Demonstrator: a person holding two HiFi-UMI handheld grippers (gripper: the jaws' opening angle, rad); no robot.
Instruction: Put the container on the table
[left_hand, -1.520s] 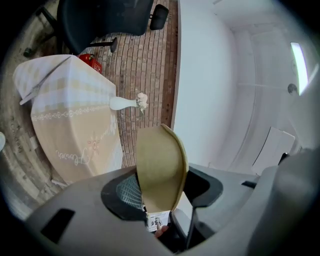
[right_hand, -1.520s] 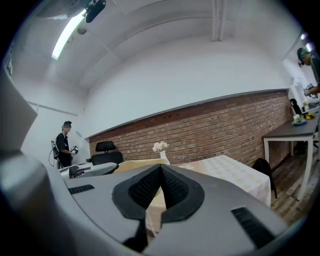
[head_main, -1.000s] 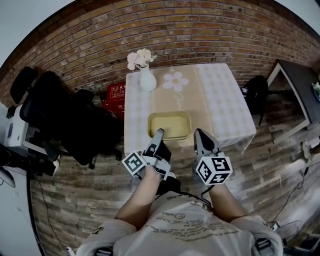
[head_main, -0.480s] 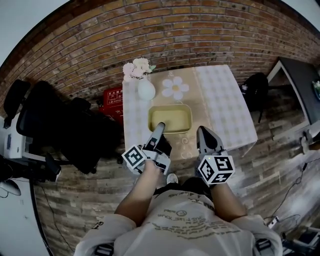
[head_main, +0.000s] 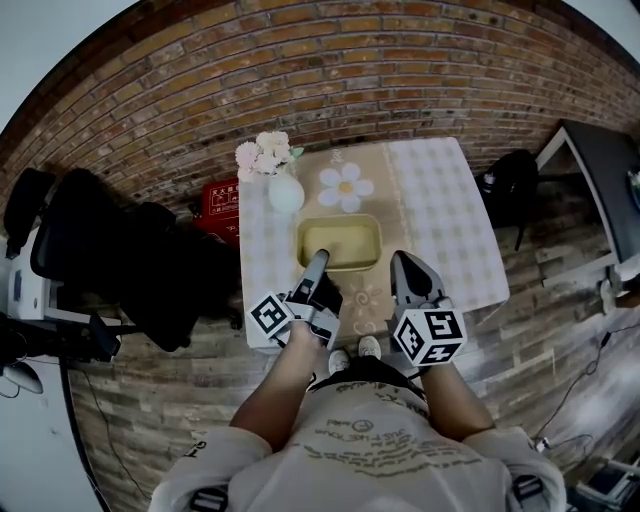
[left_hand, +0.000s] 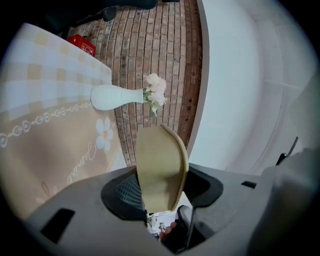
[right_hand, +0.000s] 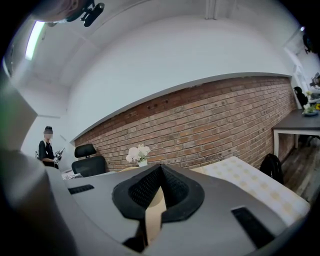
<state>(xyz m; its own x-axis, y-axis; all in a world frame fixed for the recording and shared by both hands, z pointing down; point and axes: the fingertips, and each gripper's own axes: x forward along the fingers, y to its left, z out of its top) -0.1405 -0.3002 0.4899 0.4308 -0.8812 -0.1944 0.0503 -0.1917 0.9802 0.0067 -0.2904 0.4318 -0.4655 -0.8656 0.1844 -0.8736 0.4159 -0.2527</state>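
Left claw full, right claw closed.

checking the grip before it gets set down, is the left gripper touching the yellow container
Touching. In the left gripper view, the left gripper has its pads pressed on the wall of the container, which stands between the jaws.

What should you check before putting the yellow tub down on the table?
1. Grip of the left gripper on the rim of the container: ok.
2. Grip of the right gripper: cannot tell; only a tan strip shows between its jaws.
3. The container above the table: ok.
4. The vase apart from the container: ok.
5. The container resting on the table: cannot tell.
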